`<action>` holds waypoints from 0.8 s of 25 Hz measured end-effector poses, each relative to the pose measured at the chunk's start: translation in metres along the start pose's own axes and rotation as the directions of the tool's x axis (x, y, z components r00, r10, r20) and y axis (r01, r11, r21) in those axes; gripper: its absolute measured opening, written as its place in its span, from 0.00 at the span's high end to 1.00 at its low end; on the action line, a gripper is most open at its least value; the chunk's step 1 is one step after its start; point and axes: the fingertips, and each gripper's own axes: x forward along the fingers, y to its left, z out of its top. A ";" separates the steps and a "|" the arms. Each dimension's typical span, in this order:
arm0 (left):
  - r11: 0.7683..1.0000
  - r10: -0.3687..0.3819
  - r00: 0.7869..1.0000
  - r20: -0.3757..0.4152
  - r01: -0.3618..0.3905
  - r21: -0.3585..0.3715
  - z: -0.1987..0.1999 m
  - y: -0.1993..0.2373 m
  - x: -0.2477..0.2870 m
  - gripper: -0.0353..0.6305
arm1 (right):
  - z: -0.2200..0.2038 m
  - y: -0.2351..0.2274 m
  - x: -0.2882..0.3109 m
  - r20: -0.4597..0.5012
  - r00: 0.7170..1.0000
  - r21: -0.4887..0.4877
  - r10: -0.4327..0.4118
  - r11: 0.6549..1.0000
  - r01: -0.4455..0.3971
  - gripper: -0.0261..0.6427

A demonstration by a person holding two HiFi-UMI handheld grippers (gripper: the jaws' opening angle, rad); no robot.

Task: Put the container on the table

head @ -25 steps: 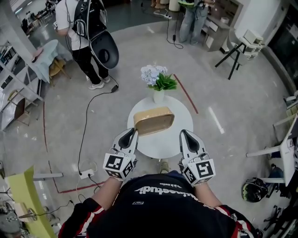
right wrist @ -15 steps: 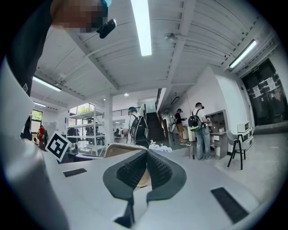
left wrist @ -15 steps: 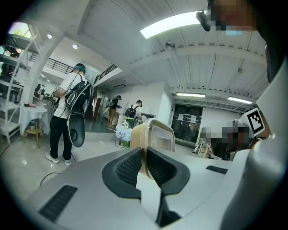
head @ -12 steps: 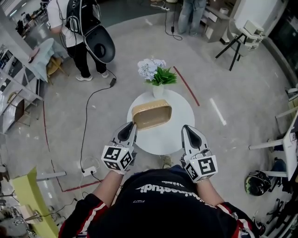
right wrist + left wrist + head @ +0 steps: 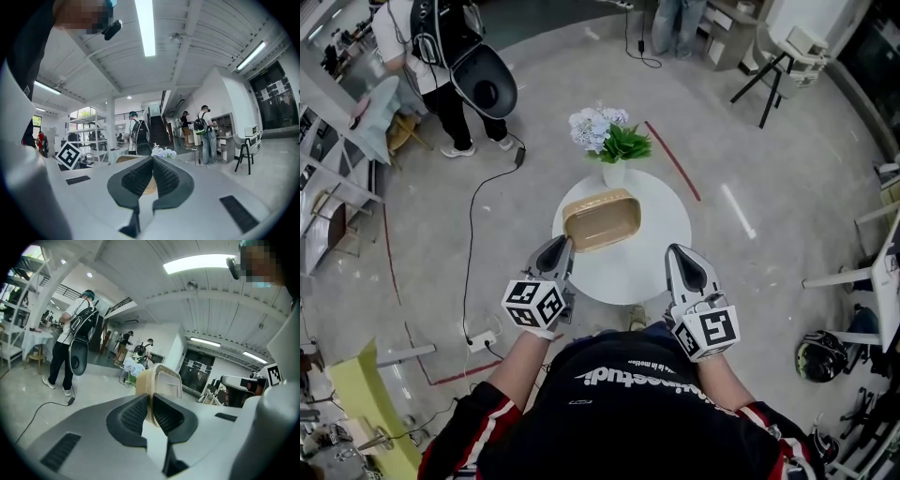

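Note:
A tan, open-topped container [image 5: 601, 219] hangs over the far left part of the round white table [image 5: 649, 260], mouth up; I cannot tell whether it touches the top. My left gripper [image 5: 560, 249] is shut on the rim at its near left corner. In the left gripper view the ribbed pads [image 5: 137, 414] pinch the thin wall of the container [image 5: 161, 384], which stands up beyond them. My right gripper [image 5: 680, 259] is shut and empty over the table's near right edge, apart from the container. In the right gripper view its pads [image 5: 165, 176] meet with nothing between them.
A white vase of pale blue flowers [image 5: 607, 139] stands at the table's far edge, just behind the container. A black cable [image 5: 472, 246] runs over the floor to a power strip [image 5: 481, 341] at left. A person with a backpack [image 5: 441, 47] stands far left; a tripod stool [image 5: 769, 66] far right.
The left gripper has come down and rolled, bringing the container from tilted on its side to mouth-up, low over the table. The right gripper has barely moved.

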 end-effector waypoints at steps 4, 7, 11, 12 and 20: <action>0.998 -0.006 1.000 -0.024 0.005 -0.056 -0.007 0.004 0.010 0.87 | -0.003 -0.006 0.006 -0.001 1.000 -0.005 -0.006 1.000 0.006 0.96; 0.995 -0.011 0.999 -0.043 0.007 -0.095 -0.014 0.005 0.015 0.87 | -0.004 -0.010 0.007 0.001 1.000 -0.023 -0.002 1.000 0.002 0.96; 0.986 -0.007 0.998 -0.066 -0.004 -0.167 -0.023 0.010 0.022 0.87 | -0.005 -0.015 0.009 -0.002 1.000 -0.027 -0.004 1.000 0.004 0.96; 0.984 -0.007 0.997 -0.071 -0.006 -0.180 -0.026 0.011 0.023 0.87 | -0.005 -0.016 0.009 0.000 1.000 -0.028 -0.002 1.000 0.002 0.96; 0.965 0.007 0.995 -0.102 -0.034 -0.261 -0.041 0.016 0.038 0.87 | -0.008 -0.030 0.014 0.000 1.000 -0.034 0.014 0.999 -0.014 0.96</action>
